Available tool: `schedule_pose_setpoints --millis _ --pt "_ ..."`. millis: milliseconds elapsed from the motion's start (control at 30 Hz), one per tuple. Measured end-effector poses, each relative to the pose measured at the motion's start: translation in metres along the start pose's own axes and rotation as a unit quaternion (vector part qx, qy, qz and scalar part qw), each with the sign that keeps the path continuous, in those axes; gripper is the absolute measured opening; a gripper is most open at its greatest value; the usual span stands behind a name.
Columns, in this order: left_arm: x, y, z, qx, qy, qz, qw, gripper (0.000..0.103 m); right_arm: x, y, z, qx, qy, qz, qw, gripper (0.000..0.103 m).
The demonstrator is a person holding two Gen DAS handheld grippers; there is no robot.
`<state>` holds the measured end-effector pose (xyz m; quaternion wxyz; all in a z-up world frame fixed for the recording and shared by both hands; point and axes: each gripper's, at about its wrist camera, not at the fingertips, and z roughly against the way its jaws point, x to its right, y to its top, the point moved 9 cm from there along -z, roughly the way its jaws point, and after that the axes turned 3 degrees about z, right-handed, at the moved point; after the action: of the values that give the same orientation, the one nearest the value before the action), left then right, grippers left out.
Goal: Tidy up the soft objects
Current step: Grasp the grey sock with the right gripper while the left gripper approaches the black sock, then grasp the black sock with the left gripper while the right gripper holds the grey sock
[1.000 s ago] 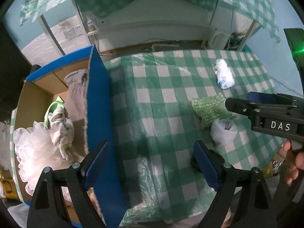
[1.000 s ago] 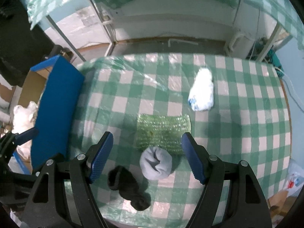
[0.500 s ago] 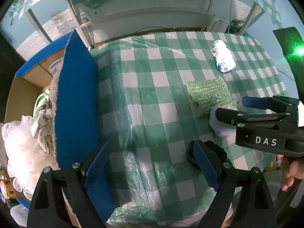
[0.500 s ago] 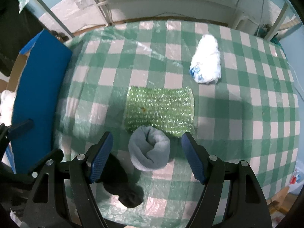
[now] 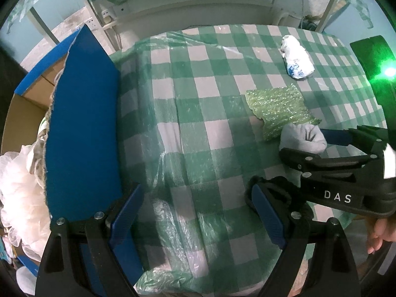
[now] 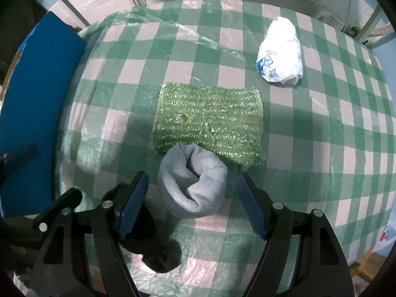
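Grey rolled sock (image 6: 192,181) sits on the checked tablecloth (image 6: 321,128), right between the blue pads of the right gripper (image 6: 192,200). Pads are apart from it on both sides, so jaws are released, nothing grasped. Far edge of the sock overlaps the near edge of the green sparkly cloth (image 6: 210,116), which lies flat mid-table. White plastic bag with blue print (image 6: 281,54) lies beyond the cloth to the right, well apart from it. Black sock (image 6: 158,252) lies near the front table edge, partly under the right gripper's left finger.

Left gripper (image 5: 198,212) is spread wide over bare tablecloth near the table's left edge, holding nothing. Its right finger (image 5: 268,212) is just beside the black sock; cannot tell if they touch. Its left finger is over the blue flap (image 5: 81,123) of the cardboard box (image 5: 17,113) standing beside the table. Box holds white frilly fabric (image 5: 17,185) and other soft items, mostly hidden by the flap. A hand (image 5: 381,232) shows at the right edge of the left view, under the right gripper's body.
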<state>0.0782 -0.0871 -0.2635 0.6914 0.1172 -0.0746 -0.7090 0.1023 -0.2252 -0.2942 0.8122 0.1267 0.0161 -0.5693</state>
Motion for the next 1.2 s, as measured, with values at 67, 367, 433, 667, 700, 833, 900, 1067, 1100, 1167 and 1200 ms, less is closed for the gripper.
schedule_pose_setpoints --millis 67,367,433,667,700,833,900,1067,1100,1167,1200 --pt "0.000 -0.001 -0.003 -0.005 0.001 0.003 1.0000 0.090 -0.001 -0.001 -0.002 -0.002 0.001 0.002 1.000 0.068" --pt "0.010 -0.002 0.003 -0.004 -0.007 0.007 0.9999 0.090 -0.005 -0.006 -0.003 -0.004 0.009 0.012 1.000 0.029" --pt "0.013 -0.002 0.004 -0.004 -0.008 0.006 0.9999 0.090 -0.002 -0.007 0.001 0.000 0.005 0.013 1.000 0.028" --pt "0.024 -0.004 0.002 -0.016 -0.024 0.024 0.9993 0.090 0.016 -0.012 0.018 0.012 -0.002 0.001 1.000 0.028" --pt "0.025 -0.004 0.002 -0.017 -0.028 0.029 0.9990 0.090 0.018 -0.011 0.021 0.013 -0.002 -0.001 1.000 0.028" --pt "0.031 -0.003 0.002 -0.025 -0.054 0.056 0.9967 0.090 0.037 -0.024 0.033 0.020 -0.003 -0.010 1.000 0.028" --pt "0.036 -0.004 0.001 -0.030 -0.063 0.065 0.9955 0.090 0.043 -0.026 0.036 0.023 -0.003 -0.014 1.000 0.028" --pt "0.051 -0.009 -0.006 -0.047 -0.082 0.079 0.9924 0.090 0.056 -0.034 0.042 0.028 -0.001 -0.023 0.999 0.028" --pt "0.054 -0.010 -0.008 -0.050 -0.084 0.080 0.9920 0.090 0.055 -0.033 0.041 0.029 -0.001 -0.024 0.999 0.028" --pt "0.059 -0.012 -0.011 -0.058 -0.087 0.082 0.9912 0.090 0.058 -0.033 0.043 0.030 -0.001 -0.028 0.999 0.028" --pt "0.060 -0.014 -0.012 -0.061 -0.087 0.083 0.9909 0.090 0.060 -0.034 0.044 0.030 0.000 -0.029 0.999 0.028"
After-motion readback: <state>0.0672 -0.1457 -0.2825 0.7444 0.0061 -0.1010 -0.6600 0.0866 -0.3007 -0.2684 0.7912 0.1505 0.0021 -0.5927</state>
